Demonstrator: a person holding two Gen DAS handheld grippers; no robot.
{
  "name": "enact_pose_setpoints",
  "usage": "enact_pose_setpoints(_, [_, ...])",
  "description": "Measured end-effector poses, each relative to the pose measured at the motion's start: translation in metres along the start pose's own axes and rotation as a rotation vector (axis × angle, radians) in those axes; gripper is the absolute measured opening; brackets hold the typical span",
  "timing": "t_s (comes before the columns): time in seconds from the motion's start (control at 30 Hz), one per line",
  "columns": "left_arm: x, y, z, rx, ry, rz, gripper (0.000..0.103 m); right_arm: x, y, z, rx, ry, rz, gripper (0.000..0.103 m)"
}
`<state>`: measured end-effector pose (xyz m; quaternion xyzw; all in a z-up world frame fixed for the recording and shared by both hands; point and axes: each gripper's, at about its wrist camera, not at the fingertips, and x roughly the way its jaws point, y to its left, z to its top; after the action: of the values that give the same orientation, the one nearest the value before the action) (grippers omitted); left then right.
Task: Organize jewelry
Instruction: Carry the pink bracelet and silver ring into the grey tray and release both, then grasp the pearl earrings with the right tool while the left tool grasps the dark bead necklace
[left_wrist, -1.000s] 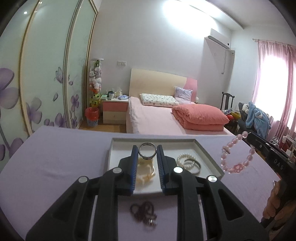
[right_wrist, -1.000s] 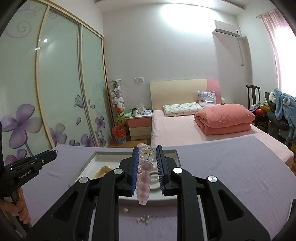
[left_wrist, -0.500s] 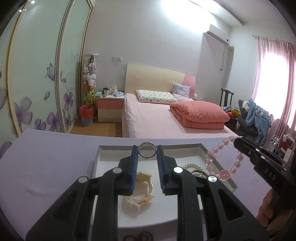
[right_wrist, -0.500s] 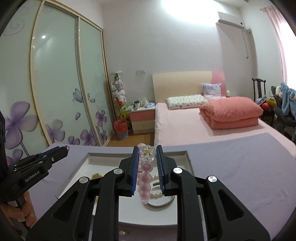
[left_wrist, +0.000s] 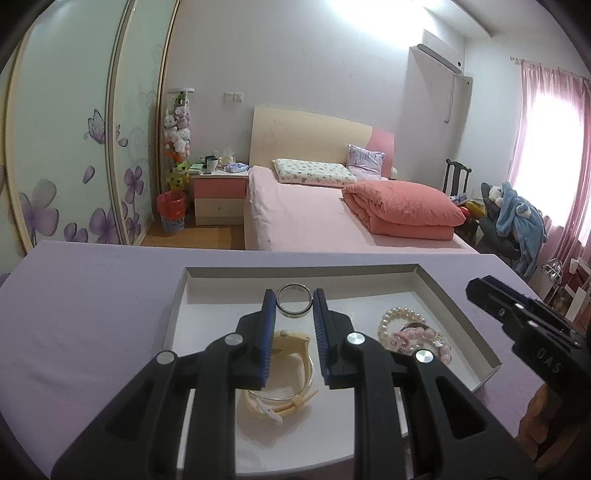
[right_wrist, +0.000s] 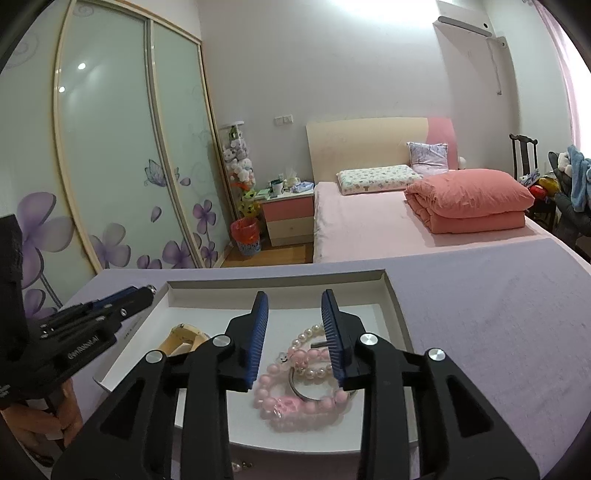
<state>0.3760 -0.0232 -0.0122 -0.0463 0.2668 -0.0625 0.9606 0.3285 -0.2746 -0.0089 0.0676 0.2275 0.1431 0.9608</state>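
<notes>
Pink bead bracelet (right_wrist: 295, 397) lies in the white tray (right_wrist: 280, 286) on the pearl bracelet (right_wrist: 314, 334), under right gripper (right_wrist: 295, 306), whose jaws have just been opening and hold nothing; cream watch (left_wrist: 291, 363) sits tray-left. Left gripper (left_wrist: 294, 304) pinches a metal ring (left_wrist: 294, 305) above the tray, narrow gap. Tray on lilac table (right_wrist: 498, 332), pink bed (right_wrist: 369, 221) behind; only right view shows loose beads (right_wrist: 238, 466) at the tray's near edge.
</notes>
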Motion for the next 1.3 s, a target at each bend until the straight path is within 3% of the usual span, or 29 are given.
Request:
enact_pose_setpoints(0.23, [0.019, -0.003, 0.003, 0.013, 0.021, -0.007, 0.022, 0.003, -0.002, 0.002, 0.007, 0.002, 0.008, 0.032])
enact_pose_setpoints(0.37, [0.027, -0.004, -0.001, 0.011, 0.029, 0.000, 0.034, 0.003, -0.004, 0.003, 0.004, 0.000, 0.011, 0.032])
enact_pose_setpoints(1.07, [0.021, 0.007, 0.001, -0.023, 0.015, 0.029, 0.034, 0.004, 0.000, 0.000, -0.006, -0.001, 0.005, 0.032])
enact_pose_setpoints(1.3, [-0.011, 0.016, -0.008, -0.021, 0.003, 0.046, 0.034, -0.009, 0.008, -0.004, -0.030, 0.008, 0.007, 0.032])
